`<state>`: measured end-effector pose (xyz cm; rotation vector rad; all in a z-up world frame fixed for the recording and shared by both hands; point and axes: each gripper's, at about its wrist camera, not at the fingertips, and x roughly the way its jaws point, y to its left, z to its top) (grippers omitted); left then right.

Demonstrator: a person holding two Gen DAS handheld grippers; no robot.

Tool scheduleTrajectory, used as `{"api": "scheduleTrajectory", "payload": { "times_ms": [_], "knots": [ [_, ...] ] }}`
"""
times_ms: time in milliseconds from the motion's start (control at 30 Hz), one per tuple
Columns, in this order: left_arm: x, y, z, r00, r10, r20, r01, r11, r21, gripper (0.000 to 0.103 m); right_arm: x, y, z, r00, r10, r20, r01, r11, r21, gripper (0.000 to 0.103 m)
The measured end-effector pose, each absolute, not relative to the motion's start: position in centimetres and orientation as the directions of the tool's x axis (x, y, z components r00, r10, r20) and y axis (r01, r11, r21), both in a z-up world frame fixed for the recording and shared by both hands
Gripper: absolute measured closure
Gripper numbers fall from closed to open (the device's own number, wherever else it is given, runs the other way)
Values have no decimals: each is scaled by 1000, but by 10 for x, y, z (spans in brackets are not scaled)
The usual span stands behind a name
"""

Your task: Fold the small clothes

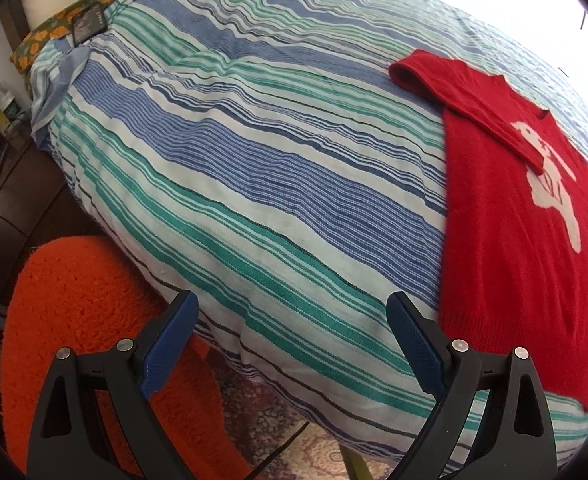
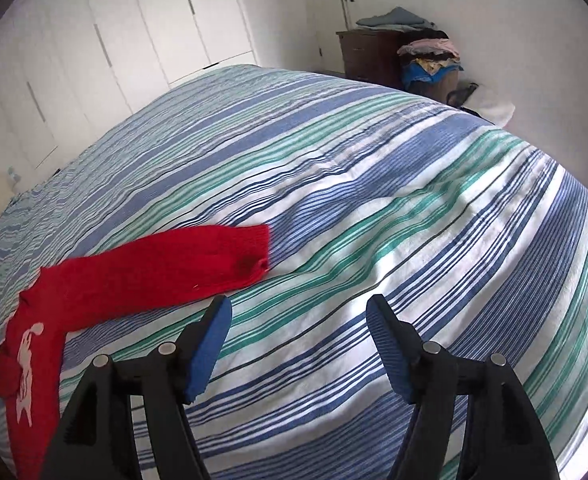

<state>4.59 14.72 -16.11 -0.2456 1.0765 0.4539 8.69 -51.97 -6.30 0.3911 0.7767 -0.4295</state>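
A small red sweater [image 1: 513,216] with a white figure on its front lies flat on the striped bedspread [image 1: 254,152], one sleeve folded across the chest. My left gripper [image 1: 292,312] hangs open over the bed's near edge, left of the sweater's hem, with nothing between its blue pads. In the right wrist view the sweater [image 2: 94,280] lies at the lower left, its other sleeve stretched out to the right on the bedspread [image 2: 373,200]. My right gripper [image 2: 299,312] stands open above the bedspread, just below that sleeve's cuff and apart from it.
An orange fluffy seat [image 1: 94,312] and a patterned rug [image 1: 294,440] sit below the bed's edge. A flowered pillow [image 1: 74,20] lies at the head. White wardrobe doors [image 2: 134,40] stand beyond the bed, with a dark dresser [image 2: 373,56] and a pile of clothes [image 2: 433,56].
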Motion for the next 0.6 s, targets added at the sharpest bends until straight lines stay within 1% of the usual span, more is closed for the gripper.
{"api": "scheduleTrajectory", "payload": {
  "times_ms": [100, 200, 333, 400, 500, 600],
  "knots": [
    [45, 143, -159, 401, 248, -882, -460, 887, 40, 7, 87, -467, -56, 674, -130, -727, 372, 910, 182, 33],
    [45, 137, -158, 403, 258, -878, -440, 896, 61, 7, 88, -406, -57, 688, 4, -726, 199, 961, 194, 33],
    [46, 128, -151, 409, 266, -873, -402, 911, 89, 7, 79, -319, -69, 649, 201, -734, -51, 974, 222, 33],
    [47, 125, -141, 425, 253, -869, -380, 921, 82, 7, 73, -282, -76, 615, 273, -740, -167, 962, 217, 33],
    [56, 117, -115, 483, 232, -844, -318, 945, 78, 7, 67, -229, -90, 557, 336, -759, -346, 925, 156, 33],
    [82, 95, -83, 562, 184, -807, -190, 978, 90, 7, 66, -213, -106, 522, 334, -785, -419, 902, 105, 33]
  ]
}}
